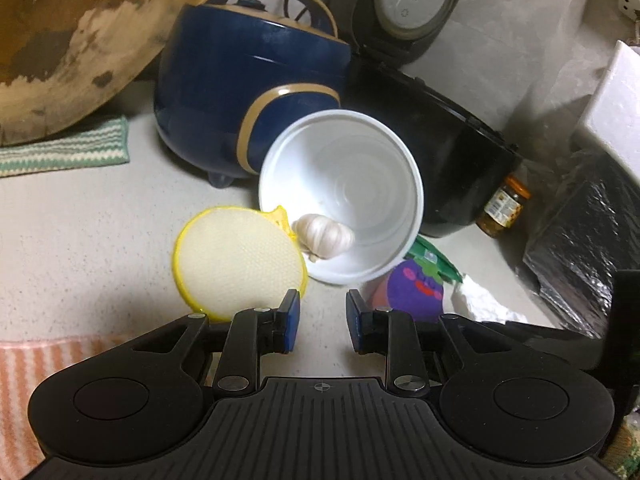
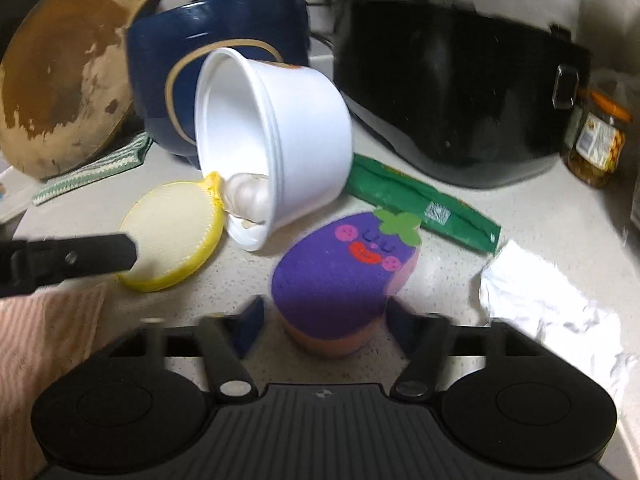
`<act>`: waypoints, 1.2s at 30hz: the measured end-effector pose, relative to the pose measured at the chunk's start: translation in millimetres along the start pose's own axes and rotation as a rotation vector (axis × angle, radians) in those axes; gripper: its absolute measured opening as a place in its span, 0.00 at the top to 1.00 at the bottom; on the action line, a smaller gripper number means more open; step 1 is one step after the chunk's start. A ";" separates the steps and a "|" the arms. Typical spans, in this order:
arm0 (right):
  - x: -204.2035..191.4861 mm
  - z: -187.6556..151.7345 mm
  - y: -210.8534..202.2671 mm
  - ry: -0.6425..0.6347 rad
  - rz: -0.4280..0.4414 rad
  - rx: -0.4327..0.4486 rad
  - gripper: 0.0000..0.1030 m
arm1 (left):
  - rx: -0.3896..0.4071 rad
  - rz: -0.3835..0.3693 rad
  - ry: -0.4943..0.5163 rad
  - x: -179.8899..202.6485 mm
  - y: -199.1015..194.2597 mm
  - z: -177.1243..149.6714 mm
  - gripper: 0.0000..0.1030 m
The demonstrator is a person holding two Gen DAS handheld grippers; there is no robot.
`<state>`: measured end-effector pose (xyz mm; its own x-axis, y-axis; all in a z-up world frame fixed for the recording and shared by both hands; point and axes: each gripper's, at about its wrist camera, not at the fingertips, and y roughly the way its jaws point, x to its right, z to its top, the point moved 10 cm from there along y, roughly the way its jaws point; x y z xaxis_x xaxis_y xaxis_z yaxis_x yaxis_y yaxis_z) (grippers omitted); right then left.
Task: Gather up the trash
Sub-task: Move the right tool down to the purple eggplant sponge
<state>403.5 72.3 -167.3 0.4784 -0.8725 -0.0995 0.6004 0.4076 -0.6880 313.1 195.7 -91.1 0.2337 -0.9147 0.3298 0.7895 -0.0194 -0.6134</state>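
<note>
A white disposable bowl [image 1: 352, 196] lies tipped on its side on the counter, with a garlic bulb [image 1: 326, 234] at its mouth; it also shows in the right wrist view [image 2: 276, 140]. A green wrapper [image 2: 424, 204] and crumpled white paper [image 2: 548, 304] lie to the right. My left gripper [image 1: 322, 324] is open and empty, just short of the bowl's rim. My right gripper [image 2: 324, 320] is open, its fingers on either side of a purple eggplant-shaped sponge [image 2: 340, 276], not closed on it.
A round yellow scrubber [image 1: 236, 260] lies left of the bowl. Behind stand a blue cooker [image 1: 248, 92], a black rice cooker [image 1: 440, 140], a jar [image 1: 504, 208] and a wooden board [image 1: 80, 40]. A striped pink cloth [image 1: 48, 368] lies at front left.
</note>
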 end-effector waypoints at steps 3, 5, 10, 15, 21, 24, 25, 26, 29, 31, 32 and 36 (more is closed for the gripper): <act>-1.8 -12.2 -22.3 0.012 0.022 0.014 0.44 | -0.014 -0.044 0.024 9.2 0.7 -4.2 0.72; -7.1 -26.9 -37.7 0.010 0.042 0.003 0.44 | -0.020 -0.080 0.054 20.7 0.6 -7.5 0.72; -20.2 -61.2 -68.7 -0.018 0.128 -0.022 0.36 | -0.034 -0.129 0.145 52.3 -3.8 -17.8 0.72; 13.9 -70.7 -103.7 -0.043 0.002 0.043 0.30 | -0.054 -0.088 0.318 91.6 -11.2 -35.1 0.72; 81.7 -87.6 -129.4 0.075 -0.111 0.040 0.29 | -0.159 0.068 0.666 130.4 5.3 -91.8 0.70; 102.3 -93.2 -138.6 0.132 -0.120 0.054 0.29 | -0.163 0.056 0.687 139.3 7.7 -101.9 0.53; 107.0 -94.3 -141.6 0.145 -0.121 0.061 0.29 | -0.167 0.046 0.682 141.0 8.3 -103.1 0.46; 109.0 -96.5 -143.4 0.152 -0.120 0.065 0.29 | -0.171 0.034 0.672 142.6 8.9 -104.1 0.40; 112.0 -102.2 -146.1 0.163 -0.114 0.066 0.29 | -0.177 -0.027 0.586 143.2 6.1 -100.5 0.36; 114.8 -106.6 -148.0 0.162 -0.115 0.062 0.29 | -0.153 -0.061 0.498 138.4 1.7 -89.2 0.38; 115.3 -108.2 -148.2 0.159 -0.120 0.060 0.29 | -0.120 -0.039 0.464 131.4 -1.5 -81.6 0.38; 117.5 -111.2 -150.2 0.144 -0.137 0.062 0.29 | -0.128 0.062 0.354 97.5 8.8 -68.7 0.41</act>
<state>298.3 -121.4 -155.6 0.2959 -0.9485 -0.1132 0.6940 0.2949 -0.6568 303.8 78.6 -113.6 0.0501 -0.9981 0.0347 0.6977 0.0101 -0.7164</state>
